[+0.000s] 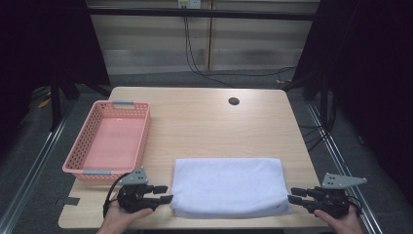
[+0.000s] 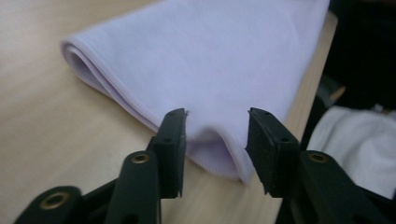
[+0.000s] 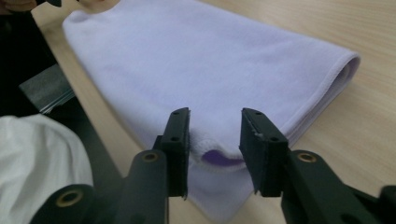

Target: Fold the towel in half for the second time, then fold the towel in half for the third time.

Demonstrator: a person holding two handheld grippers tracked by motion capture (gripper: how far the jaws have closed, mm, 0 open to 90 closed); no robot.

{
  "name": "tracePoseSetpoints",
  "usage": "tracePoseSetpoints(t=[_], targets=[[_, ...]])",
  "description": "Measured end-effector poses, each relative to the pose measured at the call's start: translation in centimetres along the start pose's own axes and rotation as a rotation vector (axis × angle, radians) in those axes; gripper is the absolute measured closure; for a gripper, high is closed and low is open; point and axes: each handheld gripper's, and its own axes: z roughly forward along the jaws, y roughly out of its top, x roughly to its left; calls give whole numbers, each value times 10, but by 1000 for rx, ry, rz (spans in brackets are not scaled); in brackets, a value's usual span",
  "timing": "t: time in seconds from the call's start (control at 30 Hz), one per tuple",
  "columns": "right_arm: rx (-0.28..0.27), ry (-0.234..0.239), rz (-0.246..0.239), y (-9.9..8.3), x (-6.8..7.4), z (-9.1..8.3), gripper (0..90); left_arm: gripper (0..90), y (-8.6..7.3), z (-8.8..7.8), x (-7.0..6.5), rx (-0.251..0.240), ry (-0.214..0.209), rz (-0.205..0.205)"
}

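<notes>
A folded pale lilac towel lies flat at the table's near edge, its long side running left to right. My left gripper sits at the towel's near left corner and my right gripper at its near right corner. In the left gripper view the jaws stand apart with the towel's corner lying loose between them. The right gripper's jaws also stand apart around a corner of the towel, where a small purple tag shows. Neither pair of pads presses the cloth.
An empty pink plastic basket stands on the left of the wooden table. A round cable hole sits near the far edge. The towel's near side lies close to the table's front edge. White cloth shows below that edge.
</notes>
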Motion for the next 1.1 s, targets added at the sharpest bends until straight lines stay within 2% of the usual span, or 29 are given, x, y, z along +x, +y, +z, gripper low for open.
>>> tracePoseSetpoints(t=[0.03,0.07,0.1,0.13,0.17,0.2,0.23,0.33,0.4,0.43,0.5,0.57,0.67,0.7,0.77,0.8,0.87,0.93,1.0,1.1], targets=[[0,0,0,0,0,0,623,574,0,0,0,0,0,0],[9,-33,6,7,-3,10,594,574,4,5,6,-8,33,-15],[9,-33,6,7,-3,10,594,574,7,9,10,-1,42,-31],[8,-43,15,9,-5,14,570,579,11,18,15,31,34,-53],[13,-55,34,15,-12,26,533,580,14,25,18,58,48,-35],[12,-57,37,17,-14,28,518,580,18,38,21,99,67,-7],[0,-51,40,19,-17,31,517,579,19,43,24,115,65,-8],[-6,-64,40,25,-20,34,505,583,20,51,28,135,69,-9],[-58,-56,45,30,-20,29,508,582,19,55,29,151,79,-5],[-54,-59,36,34,-19,25,506,581,19,55,28,159,82,-1],[-36,-68,35,34,-20,26,505,581,16,58,29,173,99,0],[-18,-73,44,34,-21,29,496,583,15,60,30,185,99,-5],[70,-99,51,26,-27,49,479,589,14,63,29,194,116,9],[130,-117,54,21,-31,62,466,602,14,64,29,190,116,11],[167,-140,26,19,-32,70,473,610,15,65,30,187,111,14],[167,-140,26,19,-32,70,473,612,15,65,30,187,111,14],[186,-188,-35,20,-29,77,539,623,16,69,32,179,106,13],[199,-216,-60,21,-28,78,606,625,19,73,33,168,104,20],[198,-230,-60,22,-31,77,684,624,23,78,36,167,95,8],[194,-244,-48,21,-35,75,689,622,26,83,36,166,97,15]])
